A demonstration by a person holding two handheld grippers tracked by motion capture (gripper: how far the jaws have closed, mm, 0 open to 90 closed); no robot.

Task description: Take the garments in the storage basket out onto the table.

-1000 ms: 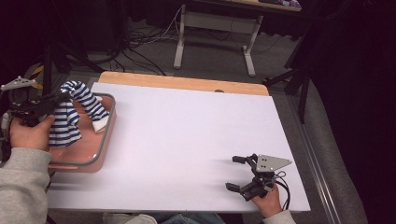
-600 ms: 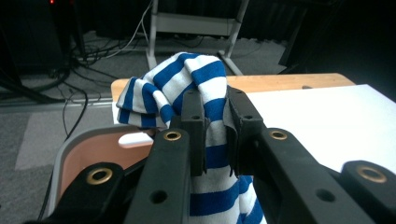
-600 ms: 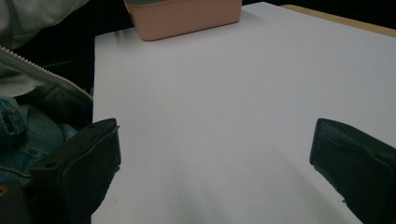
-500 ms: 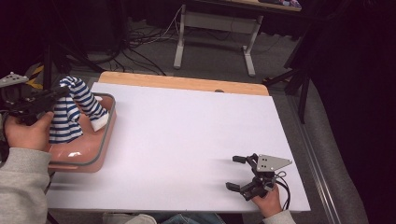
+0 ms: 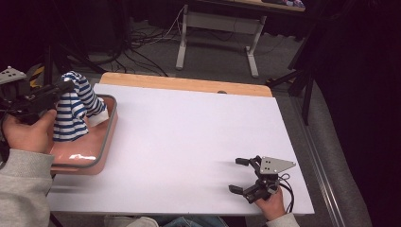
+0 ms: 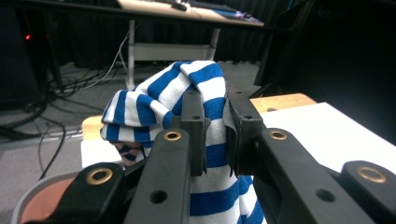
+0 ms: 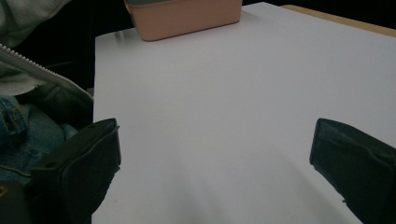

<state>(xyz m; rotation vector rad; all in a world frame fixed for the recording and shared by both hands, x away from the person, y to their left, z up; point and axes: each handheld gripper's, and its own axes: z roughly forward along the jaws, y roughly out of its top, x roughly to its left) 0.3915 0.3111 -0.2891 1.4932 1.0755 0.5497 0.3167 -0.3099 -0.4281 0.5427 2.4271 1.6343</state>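
the left gripper (image 6: 215, 135) was clamped on the striped cloth (image 5: 73, 111) above the pink tub (image 5: 106, 142), while the right gripper (image 5: 240, 175) sat on the white table (image 5: 189, 137) with jaws apart.

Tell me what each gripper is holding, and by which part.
Left gripper pinches a raised fold of the blue-and-white striped cloth; right gripper is open, holding nothing.

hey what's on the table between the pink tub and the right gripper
Nothing: in the high view the white table is bare from the pink tub to the right gripper.
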